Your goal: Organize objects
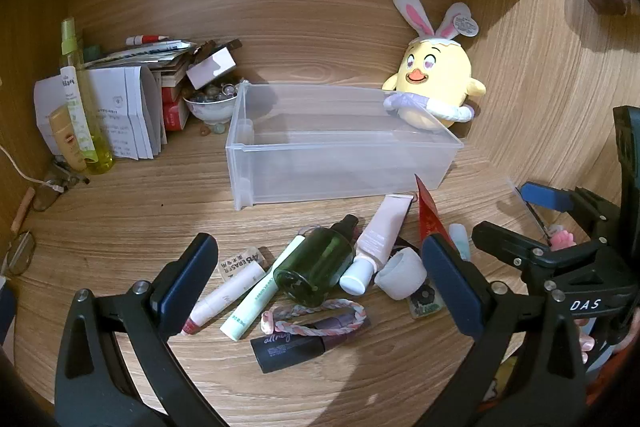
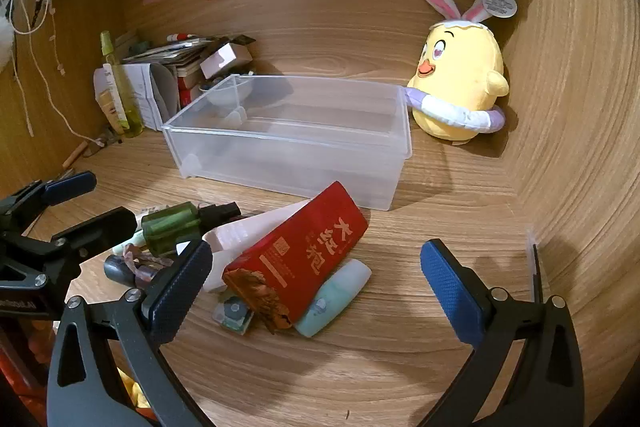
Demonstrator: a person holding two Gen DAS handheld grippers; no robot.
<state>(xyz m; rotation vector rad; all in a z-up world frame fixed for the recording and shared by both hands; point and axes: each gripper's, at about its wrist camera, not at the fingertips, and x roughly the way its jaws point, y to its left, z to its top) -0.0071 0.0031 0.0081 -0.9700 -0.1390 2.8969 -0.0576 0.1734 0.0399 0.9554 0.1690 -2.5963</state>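
The sorting looks barely begun. The clear plastic bin (image 1: 340, 143) stands on the wooden desk (image 1: 140, 211) with nothing visible inside it, while the whole clutter lies in a loose heap just in front of the bin. In that heap are a green bottle (image 1: 316, 267), a pink tube (image 1: 376, 239), a mint-green stick (image 1: 260, 295), a dark lipstick (image 1: 304, 343) with a braided band (image 1: 316, 311) draped over it, an eraser (image 1: 240, 263), a red packet (image 2: 304, 255) and a pale blue tube (image 2: 336, 299) touching the packet's lower edge. The left claw (image 1: 316, 291) hovers over the heap, spread wide and empty. The right claw (image 2: 316, 279) is also wide and empty, straddling the red packet. A yellow plush chick (image 2: 456, 83) sits behind the bin's right end. By my reading, every item in the heap is yet to go into the bin.
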